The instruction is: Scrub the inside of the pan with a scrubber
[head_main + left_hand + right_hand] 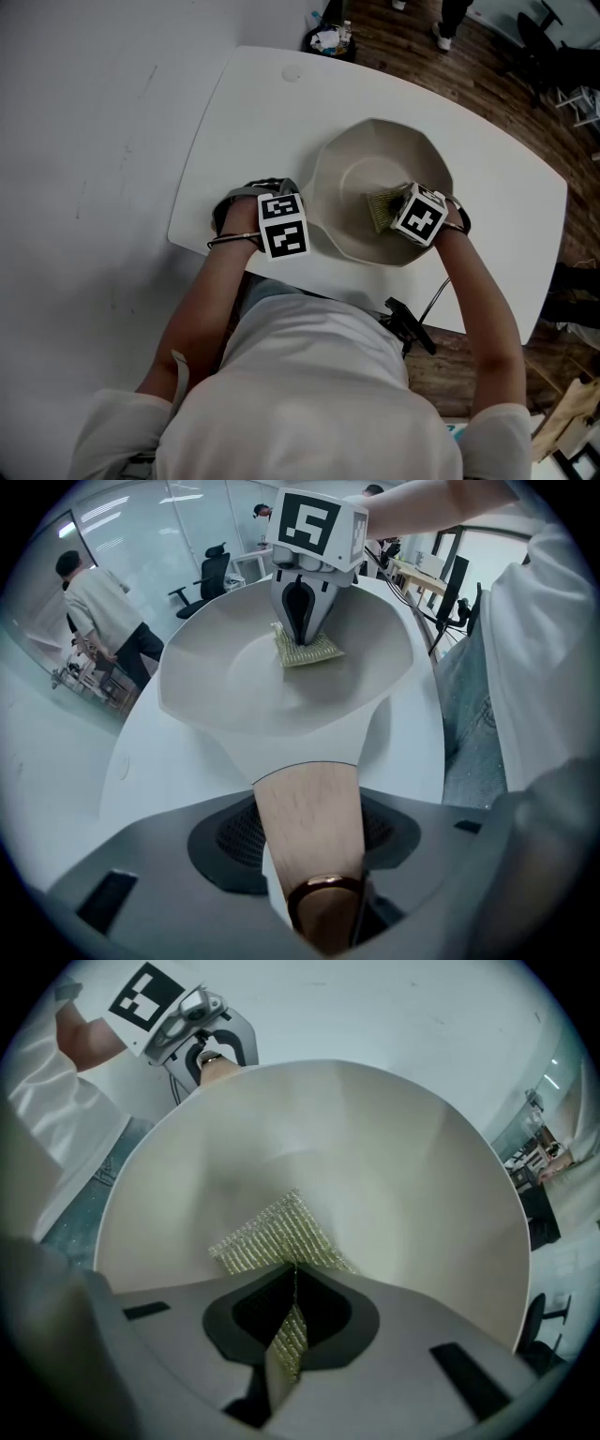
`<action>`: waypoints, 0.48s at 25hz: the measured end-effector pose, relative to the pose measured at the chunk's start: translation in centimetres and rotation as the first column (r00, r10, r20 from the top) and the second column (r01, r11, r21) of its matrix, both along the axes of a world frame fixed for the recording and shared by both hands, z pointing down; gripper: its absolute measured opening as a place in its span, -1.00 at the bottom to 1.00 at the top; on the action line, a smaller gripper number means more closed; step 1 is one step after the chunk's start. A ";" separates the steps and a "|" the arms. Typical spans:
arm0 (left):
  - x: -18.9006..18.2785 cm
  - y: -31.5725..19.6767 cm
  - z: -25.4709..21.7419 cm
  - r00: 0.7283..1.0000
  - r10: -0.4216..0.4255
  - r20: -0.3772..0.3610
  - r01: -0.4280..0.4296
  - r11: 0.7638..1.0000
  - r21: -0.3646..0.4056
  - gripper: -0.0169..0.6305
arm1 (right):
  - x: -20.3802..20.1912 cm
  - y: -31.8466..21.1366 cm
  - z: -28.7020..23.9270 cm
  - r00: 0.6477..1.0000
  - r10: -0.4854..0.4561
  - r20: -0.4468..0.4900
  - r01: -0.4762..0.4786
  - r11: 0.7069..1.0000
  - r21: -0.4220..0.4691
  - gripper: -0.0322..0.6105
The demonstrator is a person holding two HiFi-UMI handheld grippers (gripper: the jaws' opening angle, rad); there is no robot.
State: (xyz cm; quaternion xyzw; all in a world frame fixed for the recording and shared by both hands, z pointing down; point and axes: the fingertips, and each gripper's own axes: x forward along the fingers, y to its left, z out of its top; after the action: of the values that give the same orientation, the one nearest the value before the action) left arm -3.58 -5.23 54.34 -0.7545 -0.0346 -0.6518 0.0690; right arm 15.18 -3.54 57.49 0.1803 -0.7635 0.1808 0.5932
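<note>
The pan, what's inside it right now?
A yellow-green scrubber lies on the floor of the pan, pinched by the right tongs. The patch under the scrubber is covered, so unseen.

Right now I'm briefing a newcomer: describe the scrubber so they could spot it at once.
On the white table sits a wide pale pan. Inside it, away from the wooden handle, is a small flat scrubber pinched in the right gripper. It is the only yellow-green, woven-textured thing against the pan's smooth bowl.
</note>
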 end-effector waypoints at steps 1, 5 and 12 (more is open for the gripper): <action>0.0 0.0 0.0 1.000 0.000 0.001 0.000 1.000 0.001 -0.22 | 0.3 -0.4 0.0 1.000 0.015 -0.003 -0.015 1.000 0.011 -0.82; 0.0 0.0 0.1 1.000 0.002 0.002 -0.002 1.000 0.003 -0.22 | 1.2 -1.9 0.1 0.998 0.061 -0.028 -0.060 0.997 0.053 -0.82; 0.0 0.0 0.2 1.000 0.001 0.001 -0.001 1.000 0.004 -0.22 | 1.6 -4.5 0.1 0.986 0.167 0.018 -0.168 0.979 0.118 -0.82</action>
State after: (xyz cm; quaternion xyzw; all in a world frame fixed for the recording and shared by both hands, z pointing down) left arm -3.58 -5.24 54.50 -0.7540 -0.0336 -0.6522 0.0705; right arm 16.80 -8.08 57.57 0.2785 -0.7572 0.1850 0.5611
